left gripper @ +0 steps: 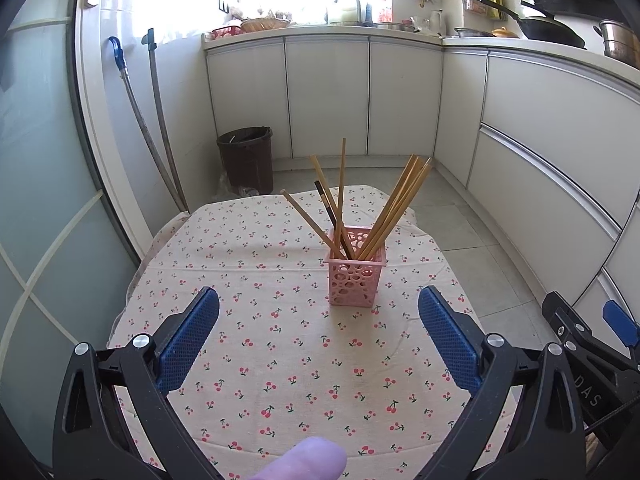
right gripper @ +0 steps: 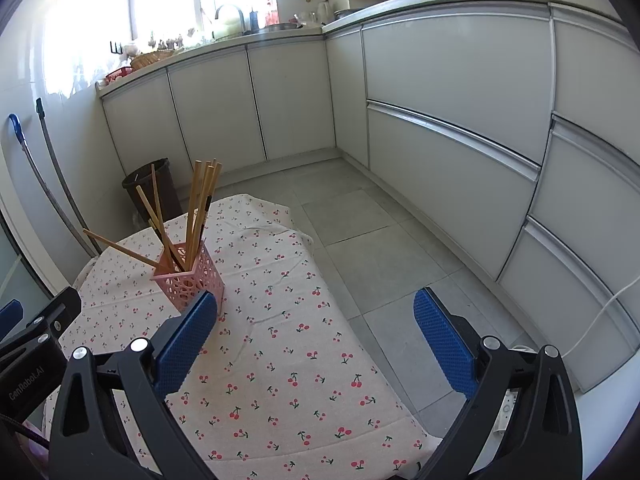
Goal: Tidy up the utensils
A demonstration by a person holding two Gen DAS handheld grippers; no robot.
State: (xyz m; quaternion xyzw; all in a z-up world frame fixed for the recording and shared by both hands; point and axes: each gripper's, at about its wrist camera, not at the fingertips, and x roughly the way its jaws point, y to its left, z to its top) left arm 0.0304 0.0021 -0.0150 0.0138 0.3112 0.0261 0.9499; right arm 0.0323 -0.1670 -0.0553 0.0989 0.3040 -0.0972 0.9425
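A pink perforated holder (left gripper: 356, 276) stands upright on the cherry-print tablecloth (left gripper: 256, 272), with several wooden chopsticks (left gripper: 396, 208) and a dark one leaning out of it. My left gripper (left gripper: 319, 304) is open and empty, a short way in front of the holder. In the right wrist view the pink holder (right gripper: 191, 280) and its chopsticks (right gripper: 202, 204) sit at the left. My right gripper (right gripper: 316, 308) is open and empty, to the right of the holder, over the cloth's right edge (right gripper: 360, 344). Part of the right gripper (left gripper: 592, 344) shows in the left wrist view.
A dark waste bin (left gripper: 248, 160) stands on the floor beyond the table. Two mop handles (left gripper: 160, 132) lean against the left wall. White cabinets (right gripper: 440, 120) run along the back and right. A fingertip (left gripper: 308, 460) shows at the bottom of the left wrist view.
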